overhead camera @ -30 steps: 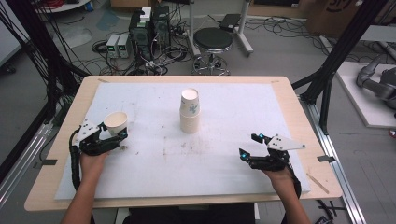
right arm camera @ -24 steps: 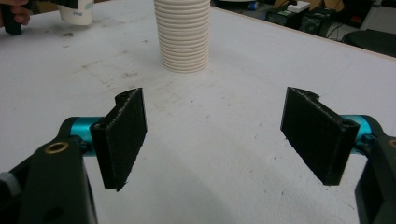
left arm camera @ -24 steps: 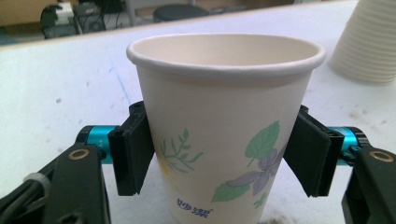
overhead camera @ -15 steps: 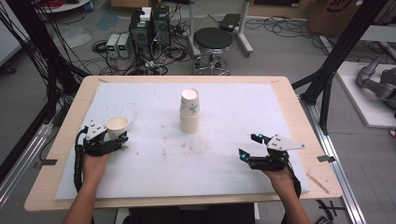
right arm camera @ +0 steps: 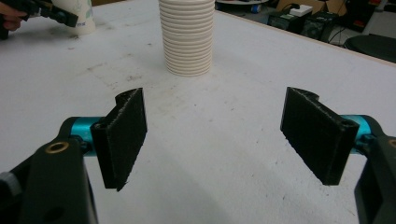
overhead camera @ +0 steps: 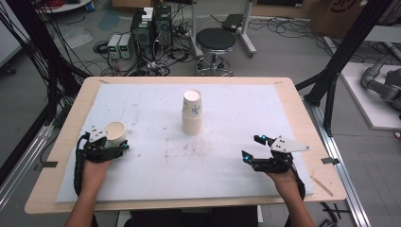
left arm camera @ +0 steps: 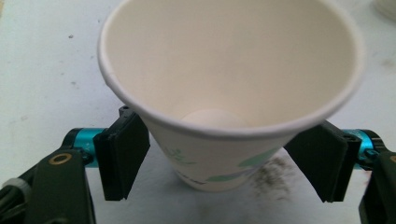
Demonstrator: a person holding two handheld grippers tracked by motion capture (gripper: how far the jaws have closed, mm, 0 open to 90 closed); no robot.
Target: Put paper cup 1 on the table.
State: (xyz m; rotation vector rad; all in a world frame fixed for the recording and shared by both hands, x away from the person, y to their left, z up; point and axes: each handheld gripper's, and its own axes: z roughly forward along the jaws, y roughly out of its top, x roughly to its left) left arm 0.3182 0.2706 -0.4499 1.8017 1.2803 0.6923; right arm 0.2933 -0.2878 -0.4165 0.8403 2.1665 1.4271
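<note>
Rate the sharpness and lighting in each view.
High view: soft, even light, faint shadows. Left gripper view: paper cup so close its rim looks soft and bowed. Right gripper view: cup stack reasonably sharp, background blurred.

A single white paper cup (left arm camera: 224, 93) with faint green leaf prints stands upright and empty, mouth up, on the white table (overhead camera: 236, 165). It sits well apart from the tall stack of cups (overhead camera: 192, 112), to that stack's left and nearer the person.
</note>
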